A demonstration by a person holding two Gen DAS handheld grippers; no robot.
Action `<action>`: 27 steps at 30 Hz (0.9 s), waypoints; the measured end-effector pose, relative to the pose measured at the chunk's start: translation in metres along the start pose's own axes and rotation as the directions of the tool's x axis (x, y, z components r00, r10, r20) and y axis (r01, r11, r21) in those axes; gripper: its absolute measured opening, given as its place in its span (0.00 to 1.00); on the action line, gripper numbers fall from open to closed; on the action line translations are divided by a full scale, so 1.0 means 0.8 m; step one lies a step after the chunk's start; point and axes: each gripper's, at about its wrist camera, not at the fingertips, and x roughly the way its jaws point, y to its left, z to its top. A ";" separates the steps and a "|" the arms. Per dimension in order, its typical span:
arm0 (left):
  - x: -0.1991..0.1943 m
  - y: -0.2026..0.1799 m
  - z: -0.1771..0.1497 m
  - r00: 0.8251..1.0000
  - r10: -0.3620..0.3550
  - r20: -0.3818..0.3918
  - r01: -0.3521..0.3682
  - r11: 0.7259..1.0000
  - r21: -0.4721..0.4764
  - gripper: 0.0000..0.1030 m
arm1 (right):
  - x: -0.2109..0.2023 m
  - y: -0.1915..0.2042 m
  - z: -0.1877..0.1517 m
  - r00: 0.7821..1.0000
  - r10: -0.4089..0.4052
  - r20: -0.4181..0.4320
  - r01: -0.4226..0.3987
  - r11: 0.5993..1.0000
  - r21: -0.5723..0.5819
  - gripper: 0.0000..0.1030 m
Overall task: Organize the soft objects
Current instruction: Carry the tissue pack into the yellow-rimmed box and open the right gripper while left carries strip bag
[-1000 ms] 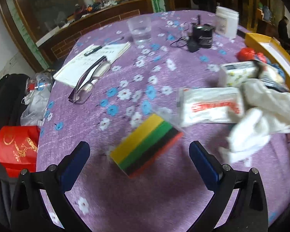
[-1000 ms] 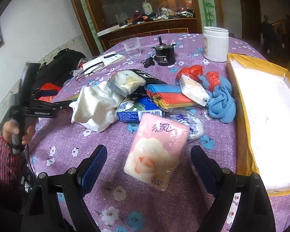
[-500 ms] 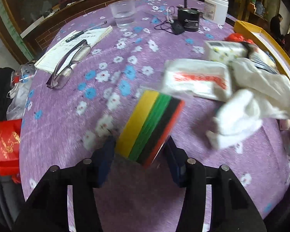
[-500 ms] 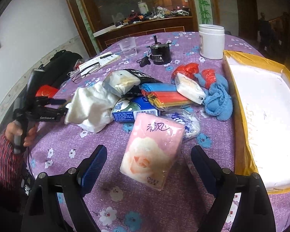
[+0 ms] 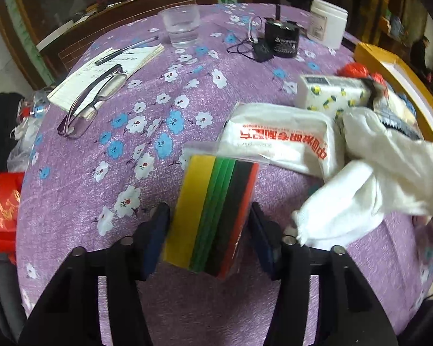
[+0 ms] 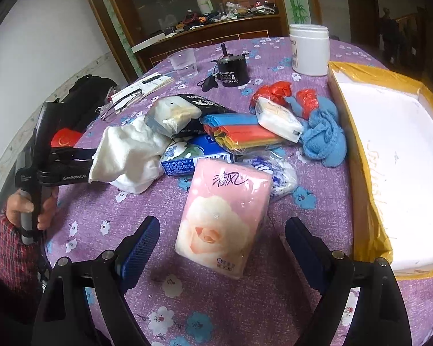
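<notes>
A plastic-wrapped sponge pack (image 5: pixel 213 201) with yellow, green, black and red stripes stands on edge on the purple flowered tablecloth (image 5: pixel 101 196). My left gripper (image 5: pixel 209 225) straddles it. Its jaws are closing and both blue pads touch the pack's sides. In the right wrist view a pink tissue pack (image 6: pixel 225 213) lies between the wide-apart fingers of my right gripper (image 6: pixel 222 225), which is open and clear of it on both sides. A hand (image 6: pixel 31 210) holds the left tool at the table's left edge.
A white cloth (image 5: pixel 375 187) and a red-lettered white tissue pack (image 5: pixel 280 141) lie right of the sponges. Further soft packs and a blue cloth (image 6: pixel 323 138) are piled mid-table. A yellow-rimmed white box (image 6: pixel 389 150) is at the right. Glasses (image 5: pixel 92 101), a glass (image 5: pixel 182 26) and a white jar (image 6: pixel 309 49) stand farther back.
My left gripper has come down over the sponge pack and its jaws have gone from wide apart to closed against the pack's sides. The right gripper has stayed put, still open.
</notes>
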 end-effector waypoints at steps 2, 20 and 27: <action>-0.003 -0.004 -0.005 1.000 0.025 0.017 -0.025 1.000 -0.017 0.41 | 0.006 -0.001 0.000 1.000 -0.005 -0.016 0.005 1.000 0.013 0.84; -0.088 -0.042 0.007 0.964 -0.149 0.221 0.160 0.987 -0.031 0.38 | -0.022 -0.010 0.007 0.994 0.034 0.101 -0.038 0.998 0.041 0.45; -0.100 -0.110 0.028 0.943 -0.243 0.227 0.232 0.970 0.074 0.38 | -0.037 -0.026 0.012 0.990 0.038 0.137 -0.049 0.995 0.081 0.45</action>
